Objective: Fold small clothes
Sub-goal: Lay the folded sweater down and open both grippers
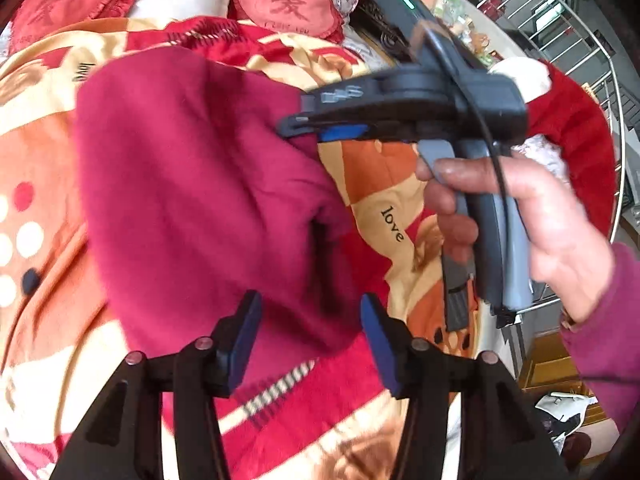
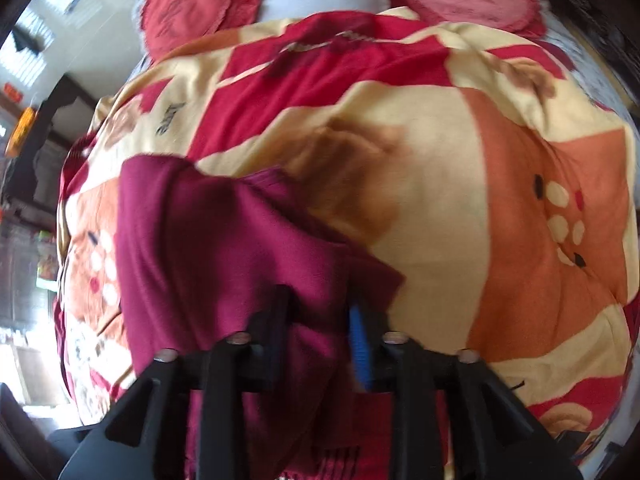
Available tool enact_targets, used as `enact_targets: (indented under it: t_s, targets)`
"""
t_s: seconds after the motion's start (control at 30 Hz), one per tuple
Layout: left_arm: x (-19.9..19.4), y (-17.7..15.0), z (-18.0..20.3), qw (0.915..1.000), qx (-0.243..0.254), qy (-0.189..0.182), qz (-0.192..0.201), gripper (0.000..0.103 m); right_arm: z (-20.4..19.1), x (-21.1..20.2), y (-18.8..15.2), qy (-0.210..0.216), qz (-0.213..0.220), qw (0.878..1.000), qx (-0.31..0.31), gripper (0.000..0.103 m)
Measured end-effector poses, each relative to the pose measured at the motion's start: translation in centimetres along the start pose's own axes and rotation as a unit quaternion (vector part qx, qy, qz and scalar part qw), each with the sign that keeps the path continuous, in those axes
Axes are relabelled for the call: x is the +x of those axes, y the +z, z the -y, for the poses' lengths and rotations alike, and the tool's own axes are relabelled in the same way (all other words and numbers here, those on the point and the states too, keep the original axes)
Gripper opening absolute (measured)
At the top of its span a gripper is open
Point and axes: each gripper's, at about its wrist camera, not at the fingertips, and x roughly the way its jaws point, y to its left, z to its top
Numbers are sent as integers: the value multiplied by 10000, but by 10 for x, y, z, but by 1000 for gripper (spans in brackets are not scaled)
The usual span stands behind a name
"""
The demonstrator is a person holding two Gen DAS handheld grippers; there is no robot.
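A magenta fleece garment [image 1: 200, 180] lies folded over on the patterned blanket [image 1: 384, 176]. My left gripper [image 1: 312, 340] stands open over the garment's near edge, and its blue pads do not press the cloth. A hand [image 1: 540, 216] holds my right gripper [image 1: 294, 114] at the garment's right edge. In the right wrist view the garment [image 2: 220, 240] runs down between the fingers of the right gripper [image 2: 320, 328]. Those jaws stand a narrow way apart, with loose cloth in the gap.
The orange, red and cream blanket [image 2: 440, 160] covers the whole bed. Red heart pillows [image 1: 288, 8] [image 2: 188, 8] lie at its head. A metal rack [image 1: 580, 40] and a round red cushion [image 1: 580, 132] stand beside the bed on the right.
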Motion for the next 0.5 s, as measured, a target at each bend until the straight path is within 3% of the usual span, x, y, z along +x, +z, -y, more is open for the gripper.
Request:
enact_targets:
  t_s: [0.07, 0.17, 0.3, 0.4, 0.5]
  targets:
    - [-18, -8, -10, 9999, -17, 106, 119, 63, 12, -13, -3, 125, 66, 9995, 293, 18]
    - [-30, -14, -27, 9976, 116, 654, 202, 63, 14, -44, -12, 166, 276, 9988, 357, 18]
    - [-19, -13, -43, 9938, 121, 1099, 128, 63, -4, -73, -30, 750, 445, 9958, 270, 18]
    - [-1, -16, -46, 9932, 40, 1166, -11, 63, -36, -72, -45, 1222, 293, 9918, -251, 18]
    - [18, -22, -46, 9924, 33, 1220, -169, 63, -59, -56, -61, 920, -15, 9914, -929, 17]
